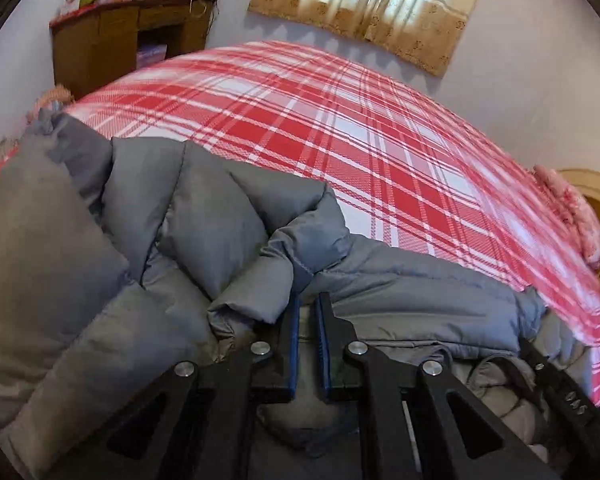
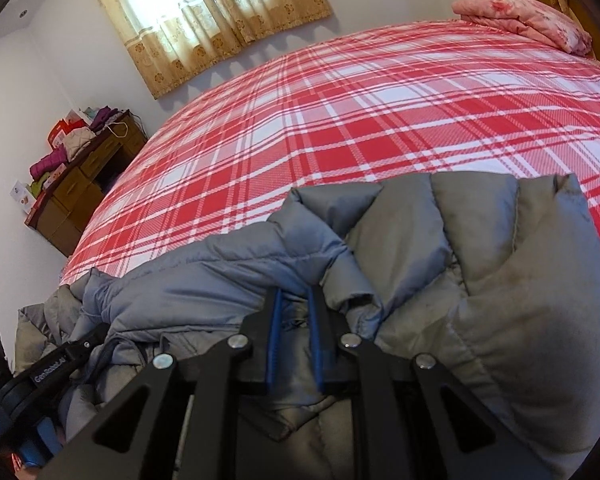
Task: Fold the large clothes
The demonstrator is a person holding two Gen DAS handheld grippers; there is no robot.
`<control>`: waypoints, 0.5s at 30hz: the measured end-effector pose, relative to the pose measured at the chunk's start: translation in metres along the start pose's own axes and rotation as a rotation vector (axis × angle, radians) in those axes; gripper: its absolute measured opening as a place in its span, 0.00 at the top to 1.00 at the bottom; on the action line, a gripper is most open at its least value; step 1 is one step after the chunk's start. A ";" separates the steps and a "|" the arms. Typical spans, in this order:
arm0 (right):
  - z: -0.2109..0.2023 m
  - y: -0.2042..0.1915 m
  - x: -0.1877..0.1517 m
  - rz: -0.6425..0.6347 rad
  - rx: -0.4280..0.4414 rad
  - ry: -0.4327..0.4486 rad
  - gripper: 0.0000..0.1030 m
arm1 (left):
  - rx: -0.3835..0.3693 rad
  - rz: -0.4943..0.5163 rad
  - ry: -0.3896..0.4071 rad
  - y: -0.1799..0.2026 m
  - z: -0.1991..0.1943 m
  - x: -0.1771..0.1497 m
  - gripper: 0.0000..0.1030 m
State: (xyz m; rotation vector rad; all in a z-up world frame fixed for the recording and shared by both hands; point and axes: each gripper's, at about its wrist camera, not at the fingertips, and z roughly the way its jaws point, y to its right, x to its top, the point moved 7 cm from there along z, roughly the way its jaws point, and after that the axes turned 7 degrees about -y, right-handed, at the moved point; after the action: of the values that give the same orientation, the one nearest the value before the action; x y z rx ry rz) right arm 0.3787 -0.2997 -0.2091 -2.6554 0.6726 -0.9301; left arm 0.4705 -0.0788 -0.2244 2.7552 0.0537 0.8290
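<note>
Jacket [image 1: 228, 216], grey and puffy, lies bunched along the near edge of the bed [image 1: 340, 128], on the red-and-white plaid cover, and we judge the fold only begun. Our left gripper [image 1: 308, 312] is clenched on a ridge of the grey fabric at the middle of the heap. Our right gripper [image 2: 296, 304] also pinches a fold of the jacket between its blue pads [image 2: 274, 320], close beside the left one. One padded panel stands up at the left in the left wrist view (sleeve or body, we cannot tell). No flat, squared shape shows anywhere, so spreading, folding the sides in and doubling it over all seem left to do.
</note>
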 end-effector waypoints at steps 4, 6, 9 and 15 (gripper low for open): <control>0.000 -0.001 -0.001 -0.010 -0.021 -0.006 0.86 | -0.049 -0.026 0.000 -0.003 0.005 0.003 0.91; 0.000 -0.004 -0.001 -0.028 -0.049 -0.012 0.86 | -0.050 -0.027 0.003 -0.002 0.003 0.002 0.91; 0.001 -0.007 -0.001 -0.042 -0.075 -0.028 0.86 | -0.024 -0.007 0.008 0.001 0.003 0.002 0.91; 0.005 -0.026 -0.005 -0.312 -0.288 -0.139 0.86 | -0.007 0.010 0.017 0.002 0.002 0.000 0.91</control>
State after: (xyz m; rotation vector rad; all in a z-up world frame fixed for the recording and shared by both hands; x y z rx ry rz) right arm 0.3872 -0.2749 -0.2057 -3.1121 0.3912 -0.7575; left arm 0.4717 -0.0812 -0.2252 2.7440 0.0396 0.8529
